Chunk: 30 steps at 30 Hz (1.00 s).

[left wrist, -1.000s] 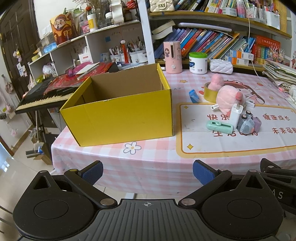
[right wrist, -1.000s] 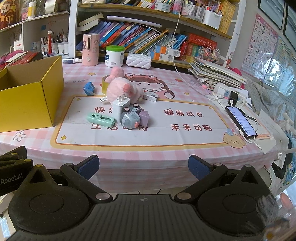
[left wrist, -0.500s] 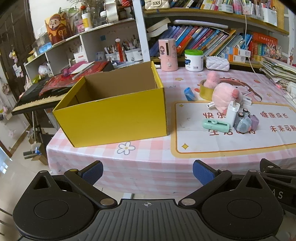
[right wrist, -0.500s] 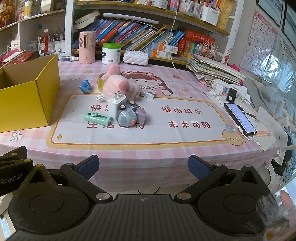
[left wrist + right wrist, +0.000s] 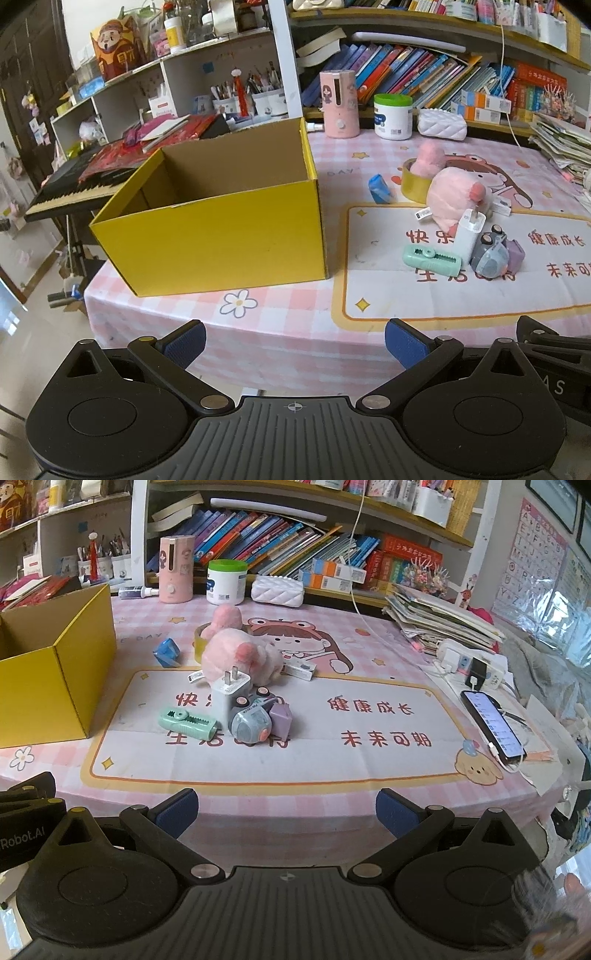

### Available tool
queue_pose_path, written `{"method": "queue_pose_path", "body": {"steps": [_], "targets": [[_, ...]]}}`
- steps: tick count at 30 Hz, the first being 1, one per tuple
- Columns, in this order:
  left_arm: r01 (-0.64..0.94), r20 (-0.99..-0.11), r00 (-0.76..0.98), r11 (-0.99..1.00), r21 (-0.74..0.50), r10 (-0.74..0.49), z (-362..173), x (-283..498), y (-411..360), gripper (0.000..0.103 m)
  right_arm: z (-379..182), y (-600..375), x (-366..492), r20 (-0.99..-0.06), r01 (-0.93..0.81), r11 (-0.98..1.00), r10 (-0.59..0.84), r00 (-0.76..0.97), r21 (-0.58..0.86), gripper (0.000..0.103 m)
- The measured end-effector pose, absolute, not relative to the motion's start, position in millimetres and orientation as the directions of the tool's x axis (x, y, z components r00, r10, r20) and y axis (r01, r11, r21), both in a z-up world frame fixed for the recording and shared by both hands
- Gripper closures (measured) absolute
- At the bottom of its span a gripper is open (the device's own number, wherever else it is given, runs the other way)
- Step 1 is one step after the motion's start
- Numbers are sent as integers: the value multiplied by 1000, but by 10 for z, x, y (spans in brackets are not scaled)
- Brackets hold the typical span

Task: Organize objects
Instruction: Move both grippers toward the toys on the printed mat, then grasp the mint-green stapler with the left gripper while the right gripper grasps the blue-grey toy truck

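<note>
On table point(image 5: 332, 775), left claw point(image 5: 293, 341) and right claw point(image 5: 286, 810) hovering, jaws apart, empty. Soft pink plush toy point(image 5: 240, 657) looking light, squashy; gripping round body advisable. Open yellow cardboard box point(image 5: 221, 218) waiting.

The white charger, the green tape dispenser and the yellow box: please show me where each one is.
white charger point(image 5: 229, 698), right wrist view, on its front face below the prongs.
green tape dispenser point(image 5: 187, 724), right wrist view, on the middle of its body.
yellow box point(image 5: 218, 242), left wrist view, on its near outer wall.
</note>
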<state>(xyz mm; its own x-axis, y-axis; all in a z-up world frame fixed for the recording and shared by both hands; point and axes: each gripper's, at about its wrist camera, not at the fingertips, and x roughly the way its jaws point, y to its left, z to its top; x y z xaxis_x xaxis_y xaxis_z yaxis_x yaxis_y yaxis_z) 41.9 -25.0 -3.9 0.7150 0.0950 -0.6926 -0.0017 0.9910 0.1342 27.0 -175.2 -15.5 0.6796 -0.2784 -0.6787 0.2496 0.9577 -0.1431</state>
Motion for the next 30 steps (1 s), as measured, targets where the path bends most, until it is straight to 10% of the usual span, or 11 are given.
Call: {"method": "queue_pose_path", "body": {"steps": [30], "targets": [[-159, -712, 689, 987, 35, 136, -121, 814, -595, 0, -203, -2510, 983, -625, -90, 995, 47, 779, -37, 8]]}}
